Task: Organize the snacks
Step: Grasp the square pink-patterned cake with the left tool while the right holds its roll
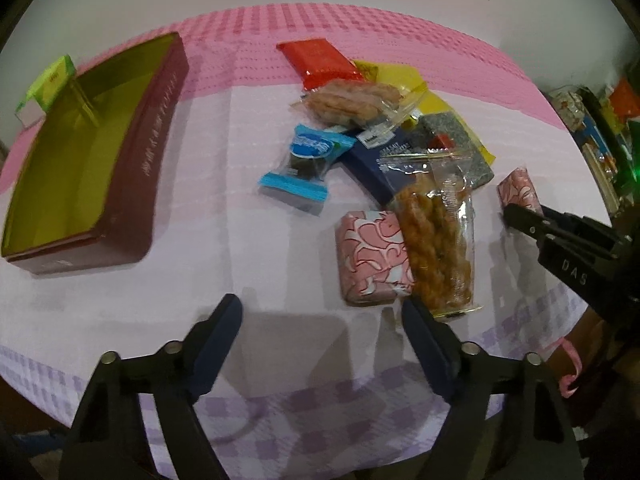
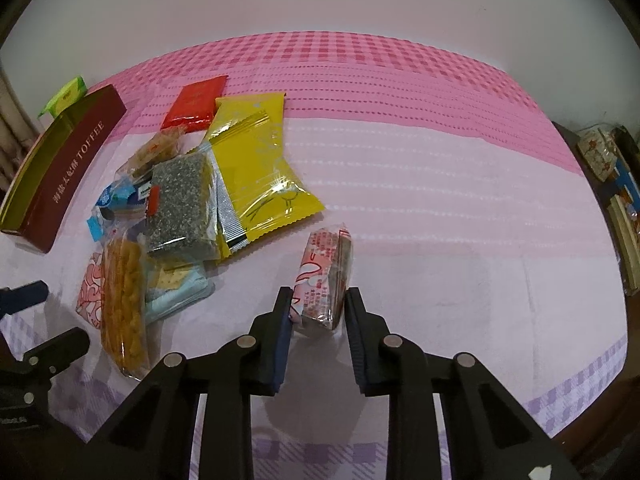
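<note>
An open maroon toffee box with a gold inside lies at the left; it also shows in the right wrist view. A heap of snack packets lies mid-table: red, yellow, blue cookie, twisted fried snack, pink wrapped cake. My left gripper is open and empty, just in front of the pink cake. My right gripper has its fingers on both sides of a second pink wrapped cake, which rests on the cloth; the left pad touches it.
A green packet lies behind the box. A grey seeded bar and a light blue packet sit in the heap. Cluttered shelves stand beyond the table's right edge. The cloth is pink and lilac check.
</note>
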